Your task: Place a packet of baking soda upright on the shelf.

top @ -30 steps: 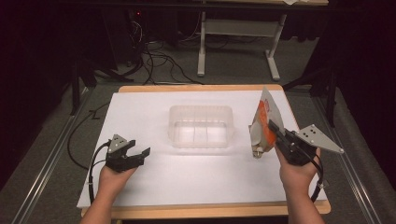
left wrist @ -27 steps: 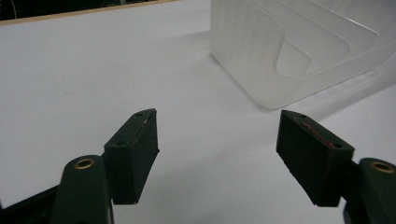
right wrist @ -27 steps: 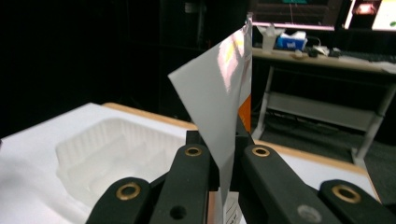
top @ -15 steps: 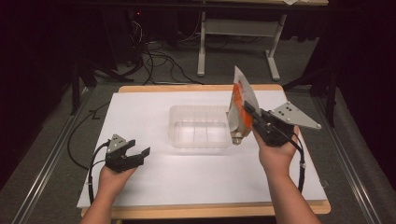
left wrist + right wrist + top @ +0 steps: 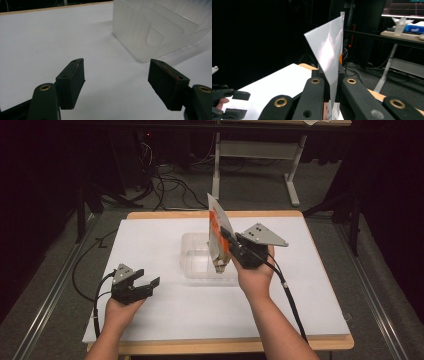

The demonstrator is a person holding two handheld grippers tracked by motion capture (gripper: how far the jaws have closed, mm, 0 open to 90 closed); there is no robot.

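Shifted leftward across the tabletop point(image 5: 150, 245) since the earlier frames: right tool point(image 5: 226, 238), carried from the right edge zone to a position over the clear plastic container point(image 5: 192, 265). Raised slightly during the same travel. Remained clamped on the foil pouch point(image 5: 216, 232) throughout, jaws pressed together on its lower section. Left tool point(image 5: 149, 284) stayed in place near the front left area of the white surface.

Observed in the high view: pouch held nearly upright, tilted slightly, silver with an orange printed panel, top corner pointing away from the person. Lower end of the pouch positioned above the right portion of the container; contact with the container could not be determined. Container located at the centre of the tabletop, translucent, rectangular, with rounded corners.

Observed in the right gripper view: pouch point(image 5: 329, 52) pinched between the two black jaws, silver face turned toward the camera, an orange strip visible along the rear edge. Left tool point(image 5: 235, 103) seen at the lower left, farther off, above the white surface.

Observed in the left gripper view: left tool point(image 5: 115, 77) spread wide, nothing between the pads, pads point(image 5: 71, 80) suspended low over the white surface. Container point(image 5: 155, 27) located ahead and to the right of the jaws, apart from them, curved internal dividers visible through its wall.
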